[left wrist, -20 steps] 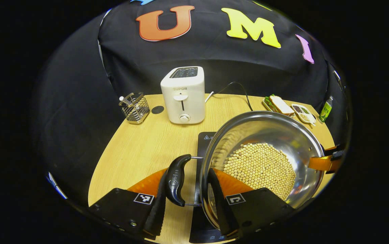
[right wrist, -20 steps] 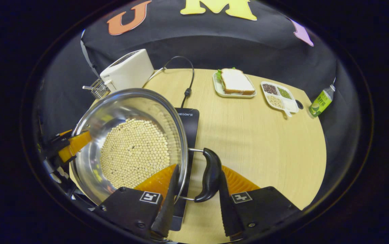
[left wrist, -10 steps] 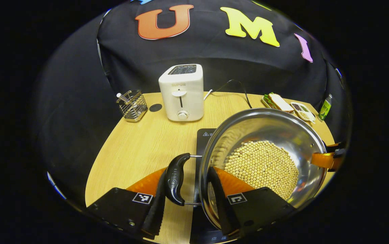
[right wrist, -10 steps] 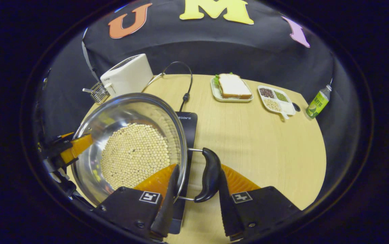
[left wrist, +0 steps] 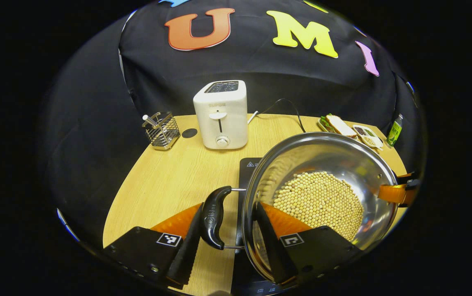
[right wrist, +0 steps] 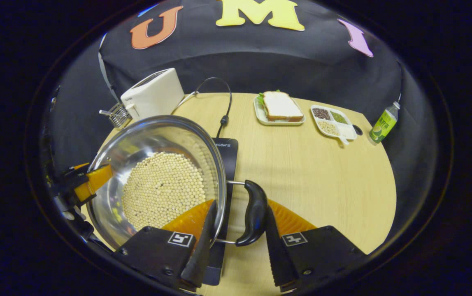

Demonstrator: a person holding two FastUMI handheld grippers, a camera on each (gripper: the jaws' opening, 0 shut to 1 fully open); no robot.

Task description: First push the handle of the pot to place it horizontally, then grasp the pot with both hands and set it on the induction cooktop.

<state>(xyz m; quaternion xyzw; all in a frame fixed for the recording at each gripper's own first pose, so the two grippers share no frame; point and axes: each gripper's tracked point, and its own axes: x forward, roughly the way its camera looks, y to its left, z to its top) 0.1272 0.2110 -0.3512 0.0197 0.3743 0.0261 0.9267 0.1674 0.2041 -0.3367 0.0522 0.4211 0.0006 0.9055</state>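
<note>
pot (left wrist: 342,156): polished metal, mirror-glossy inner wall, reflects the beans. Beans (left wrist: 318,199) inside look matt, pebbly. Pot handle (left wrist: 213,217) between the left gripper (left wrist: 223,250) fingers: smooth black plastic, slight sheen; thin bright wire brackets join it to the rim. Same on the handle (right wrist: 253,213) between the right gripper (right wrist: 238,253) fingers. Cooktop (right wrist: 225,152) under the pot, ahead of the right claw: flat black, glassy. Table (right wrist: 314,172): pale wood-grain, satin. Toaster (left wrist: 221,113) far ahead of the left claw: white smooth plastic, semi-gloss. Basket (left wrist: 161,130) left of it: shiny wire mesh. Backdrop: matt black cloth, creased.
</note>
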